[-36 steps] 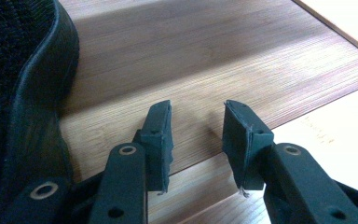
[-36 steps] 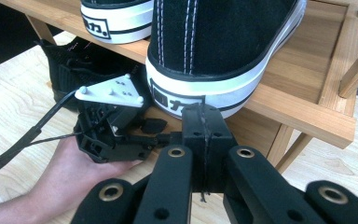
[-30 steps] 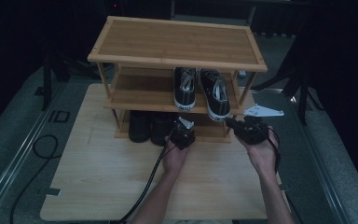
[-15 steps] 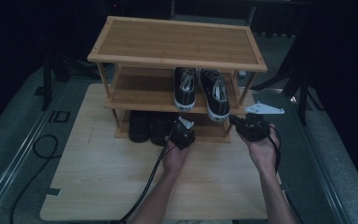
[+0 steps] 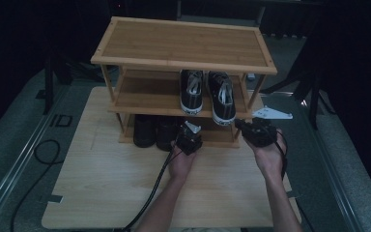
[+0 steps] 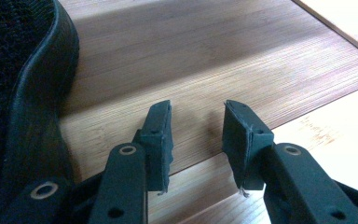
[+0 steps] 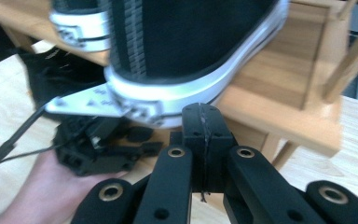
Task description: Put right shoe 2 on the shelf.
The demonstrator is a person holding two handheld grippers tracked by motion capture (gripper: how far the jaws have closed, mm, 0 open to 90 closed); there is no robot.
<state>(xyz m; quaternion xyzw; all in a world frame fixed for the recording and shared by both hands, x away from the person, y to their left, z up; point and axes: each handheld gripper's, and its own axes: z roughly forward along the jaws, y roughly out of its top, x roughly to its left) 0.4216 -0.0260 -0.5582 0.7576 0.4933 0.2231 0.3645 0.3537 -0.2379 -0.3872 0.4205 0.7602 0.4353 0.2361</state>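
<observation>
Dark surroundings frame the bamboo shoe rack, where my shut right claw should nudge the black white-soled sneaker squarely while my left claw waits half-open and empty.

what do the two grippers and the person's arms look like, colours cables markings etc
Both grippers are black. The left gripper has two flat, ribbed rubber-like pads on black link arms with round metal rivets, and a black cable trails back along the forearm. The right gripper has the same riveted link arms and carries a pale grey three-cornered plate with small holes. The forearms are bare, no sleeves in view.
</observation>
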